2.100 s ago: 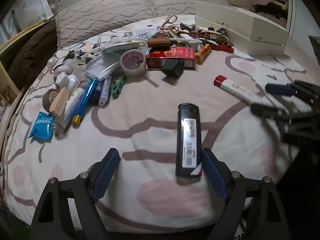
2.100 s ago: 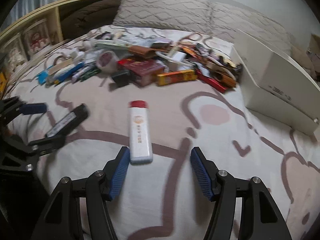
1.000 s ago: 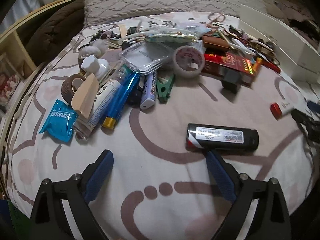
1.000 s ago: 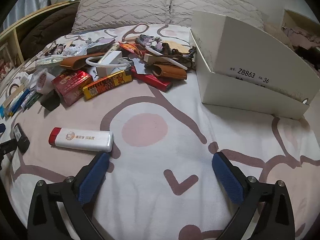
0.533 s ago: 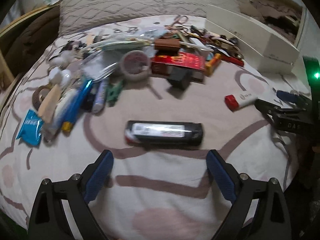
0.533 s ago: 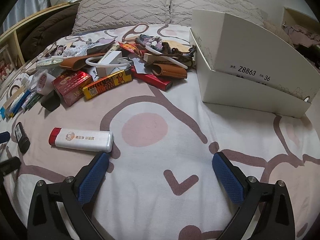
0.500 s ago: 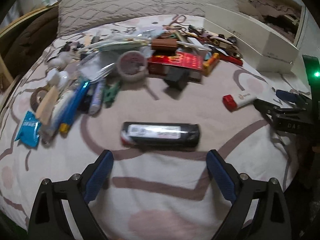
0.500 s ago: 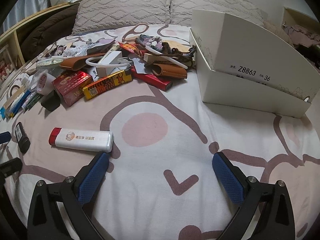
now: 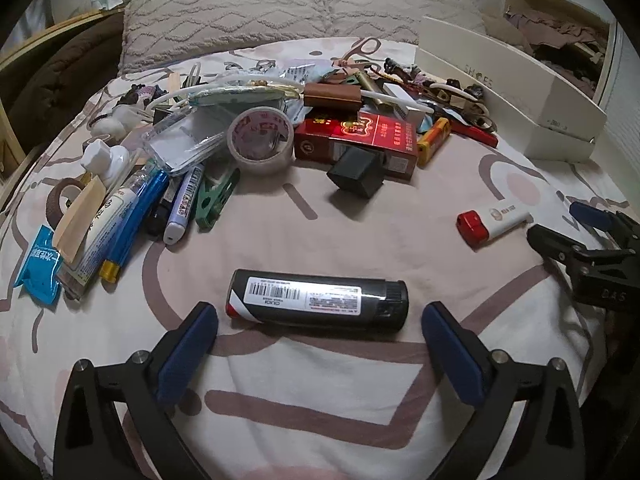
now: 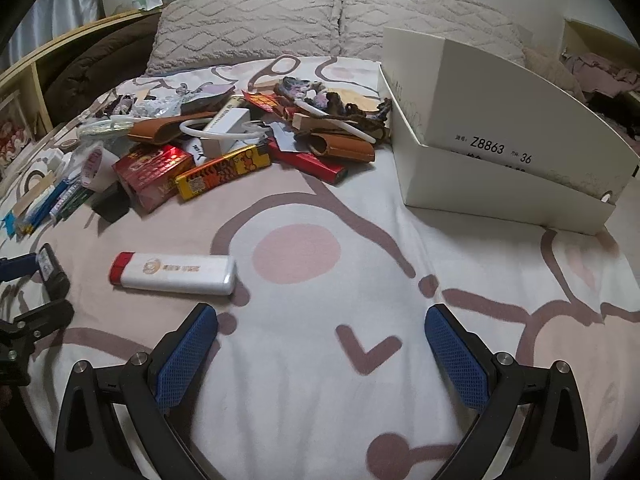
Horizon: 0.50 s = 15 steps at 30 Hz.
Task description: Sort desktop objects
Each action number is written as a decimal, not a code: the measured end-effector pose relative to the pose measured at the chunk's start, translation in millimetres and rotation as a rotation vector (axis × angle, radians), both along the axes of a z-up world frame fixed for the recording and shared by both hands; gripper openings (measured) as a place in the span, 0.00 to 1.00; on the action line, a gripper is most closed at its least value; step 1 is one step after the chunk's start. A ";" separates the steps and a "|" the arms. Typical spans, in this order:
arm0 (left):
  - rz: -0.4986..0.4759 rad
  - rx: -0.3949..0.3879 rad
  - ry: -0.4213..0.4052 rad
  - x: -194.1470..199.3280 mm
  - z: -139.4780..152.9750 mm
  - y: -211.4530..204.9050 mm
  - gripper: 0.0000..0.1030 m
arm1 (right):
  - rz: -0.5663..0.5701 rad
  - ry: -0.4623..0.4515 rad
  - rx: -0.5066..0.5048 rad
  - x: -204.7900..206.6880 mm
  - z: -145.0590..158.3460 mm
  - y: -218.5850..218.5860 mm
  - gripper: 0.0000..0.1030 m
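Observation:
A black lighter (image 9: 318, 305) with a barcode label lies crosswise on the patterned bed sheet. My left gripper (image 9: 319, 330) stands just behind it, its jaws opening wide; the blue pads do not touch it. A white lighter with a red cap (image 10: 173, 273) lies flat on the sheet, and the same white lighter (image 9: 493, 218) shows at the right of the left wrist view. My right gripper (image 10: 321, 334) is open over bare sheet, its left pad just right of and nearer than the white lighter. Between its pads there is nothing.
A heap of small items covers the far part of the bed: a tape roll (image 9: 260, 139), a red box (image 9: 356, 138), pens and tubes (image 9: 132, 216), a black cube (image 9: 355, 172). A white shoebox (image 10: 496, 136) stands at the right. Pillows (image 10: 256, 20) lie behind.
The left view has swung right and closer to the black lighter, which now sits centred between the pads. The left pads stand slightly wider apart. The right view is unchanged.

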<state>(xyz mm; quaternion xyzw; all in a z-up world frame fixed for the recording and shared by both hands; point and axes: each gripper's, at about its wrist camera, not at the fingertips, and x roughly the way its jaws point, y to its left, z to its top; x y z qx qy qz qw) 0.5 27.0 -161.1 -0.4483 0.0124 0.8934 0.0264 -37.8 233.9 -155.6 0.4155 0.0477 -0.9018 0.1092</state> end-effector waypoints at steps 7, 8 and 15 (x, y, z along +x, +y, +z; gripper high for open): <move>0.000 0.013 0.001 0.5 -0.3 -3.1 1.00 | 0.065 0.000 -0.054 8.8 8.5 -23.3 1.00; 0.005 0.011 0.003 0.9 -0.2 -3.3 1.00 | 0.072 -0.004 -0.065 8.0 9.4 -27.2 1.00; 0.020 -0.004 0.017 5.9 -0.1 -7.6 1.00 | 0.093 -0.025 -0.061 3.7 9.5 -51.9 1.00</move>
